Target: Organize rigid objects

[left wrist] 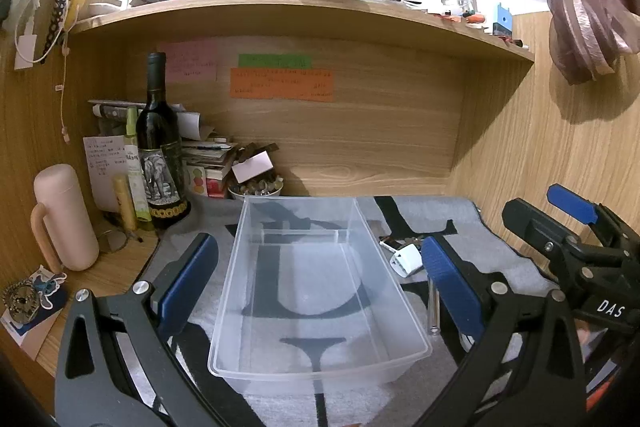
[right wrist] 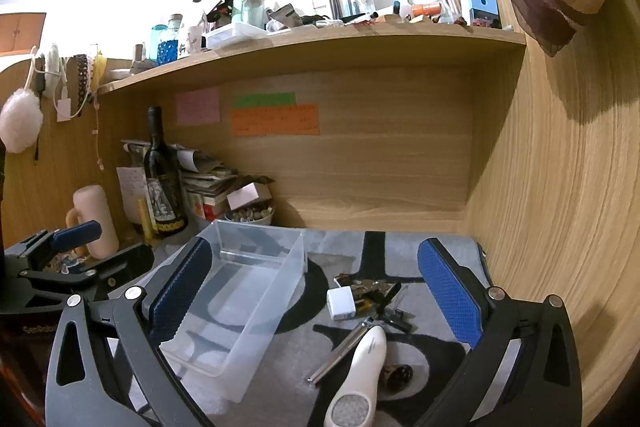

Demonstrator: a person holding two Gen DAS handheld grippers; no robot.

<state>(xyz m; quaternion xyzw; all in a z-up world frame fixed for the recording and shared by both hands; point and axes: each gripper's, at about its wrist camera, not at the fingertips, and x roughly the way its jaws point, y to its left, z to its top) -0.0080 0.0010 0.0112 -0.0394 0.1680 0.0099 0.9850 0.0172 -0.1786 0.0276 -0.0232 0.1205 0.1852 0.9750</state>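
Note:
A clear plastic bin (left wrist: 316,291) (right wrist: 236,303) lies empty on the grey and black mat. My left gripper (left wrist: 316,283) is open, its blue pads either side of the bin. My right gripper (right wrist: 316,291) is open and empty above a pile of small items right of the bin: a white charger cube (right wrist: 341,303) (left wrist: 405,261), a white handheld device (right wrist: 362,367), a metal tube (right wrist: 340,353) (left wrist: 433,309), a black clip (right wrist: 390,303) and a small dark round object (right wrist: 400,374). The right gripper also shows at the right edge of the left wrist view (left wrist: 568,227).
A wine bottle (left wrist: 160,147), a pink mug (left wrist: 66,219), stacked books and papers (left wrist: 208,155) and a bowl of small stones (left wrist: 256,189) crowd the back left corner. Wooden walls close the back and right. A cluttered shelf (left wrist: 304,7) hangs above.

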